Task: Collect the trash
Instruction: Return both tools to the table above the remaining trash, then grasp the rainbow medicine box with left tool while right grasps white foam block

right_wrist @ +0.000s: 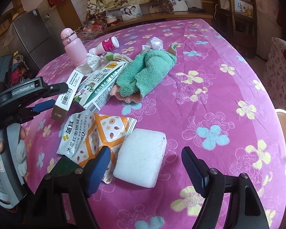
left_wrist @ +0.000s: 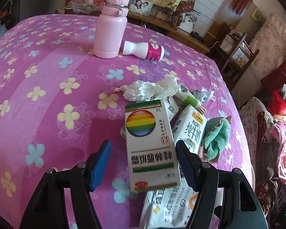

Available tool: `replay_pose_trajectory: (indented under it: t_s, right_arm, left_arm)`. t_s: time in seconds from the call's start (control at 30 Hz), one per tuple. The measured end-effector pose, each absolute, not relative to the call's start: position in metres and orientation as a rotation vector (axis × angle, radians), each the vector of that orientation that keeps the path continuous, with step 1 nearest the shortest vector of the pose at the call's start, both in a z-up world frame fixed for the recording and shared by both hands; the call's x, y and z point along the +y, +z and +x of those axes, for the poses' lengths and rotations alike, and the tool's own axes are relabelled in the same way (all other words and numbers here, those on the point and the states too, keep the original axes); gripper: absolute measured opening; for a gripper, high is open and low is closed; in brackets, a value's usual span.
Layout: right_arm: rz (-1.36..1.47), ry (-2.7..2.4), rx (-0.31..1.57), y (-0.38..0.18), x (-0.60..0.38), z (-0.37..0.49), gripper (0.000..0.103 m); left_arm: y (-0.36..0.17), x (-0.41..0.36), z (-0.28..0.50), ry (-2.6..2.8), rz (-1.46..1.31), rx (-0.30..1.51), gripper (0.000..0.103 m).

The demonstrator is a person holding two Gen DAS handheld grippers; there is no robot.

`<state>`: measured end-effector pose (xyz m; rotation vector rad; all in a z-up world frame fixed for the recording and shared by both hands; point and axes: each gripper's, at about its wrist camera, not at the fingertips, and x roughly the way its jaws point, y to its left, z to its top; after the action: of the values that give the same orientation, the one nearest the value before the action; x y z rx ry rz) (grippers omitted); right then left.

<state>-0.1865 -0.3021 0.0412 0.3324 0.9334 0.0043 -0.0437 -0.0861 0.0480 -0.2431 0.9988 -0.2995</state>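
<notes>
Left wrist view: the left claw [left_wrist: 144,167] is held spread above the counter [left_wrist: 47,76], which is covered by a pink flowered cloth. A medicine box with a rainbow disc [left_wrist: 150,145] stands between the two blue pads. The right pad appears to lie at the box edge; the left pad is well apart from it, so the box is not pinched. The spread suggests an approach for a grasp of this box. The trash is gathered in one pile on the near right of the counter: one crumpled tissue [left_wrist: 150,90], one milk carton [left_wrist: 189,128], one snack packet [left_wrist: 169,208] under the box. One green towel [left_wrist: 217,139] lies beside the carton. One pink flask [left_wrist: 111,26] stands upright farther back, with one small white bottle with a magenta label [left_wrist: 145,50] lying on its side just beside it.

Right wrist view: the right claw [right_wrist: 145,165] is spread and empty, positioned over one white sponge block [right_wrist: 141,158] that lies touching the snack packet [right_wrist: 91,135]. The left claw [right_wrist: 45,99], gripped by a hand [right_wrist: 2,143], is seen at the left edge beside the medicine box [right_wrist: 68,95]. One second crumpled paper [right_wrist: 154,43] lies beyond the towel [right_wrist: 145,72].
</notes>
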Motion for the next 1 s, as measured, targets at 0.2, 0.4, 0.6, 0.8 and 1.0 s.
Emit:
replay_pose_trajectory:
  t_s: [0.2,0.4,0.6,0.8,1.0]
  right_arm:
    - [0.303,-0.008,0.934,0.037,-0.3,-0.184,0.079]
    - [0.298,0.033,0.913,0.044,-0.302,-0.194,0.044]
    - [0.301,0.04,0.867,0.057,-0.312,-0.209,0.043]
    - [0.306,0.027,0.818,0.077,-0.324,-0.22,0.043]
    - [0.312,-0.002,0.791,0.087,-0.338,-0.234,0.043]
  left_arm:
    - [0.042,-0.096,-0.04,-0.298,-0.219,1.0,0.07]
    - [0.045,-0.091,-0.048,-0.314,-0.214,0.986,0.054]
    - [0.069,-0.088,-0.07,-0.349,-0.195,0.947,0.054]
    - [0.091,-0.109,-0.099,-0.394,-0.125,0.91,0.054]
    - [0.101,-0.142,-0.125,-0.451,-0.051,0.878,0.054]
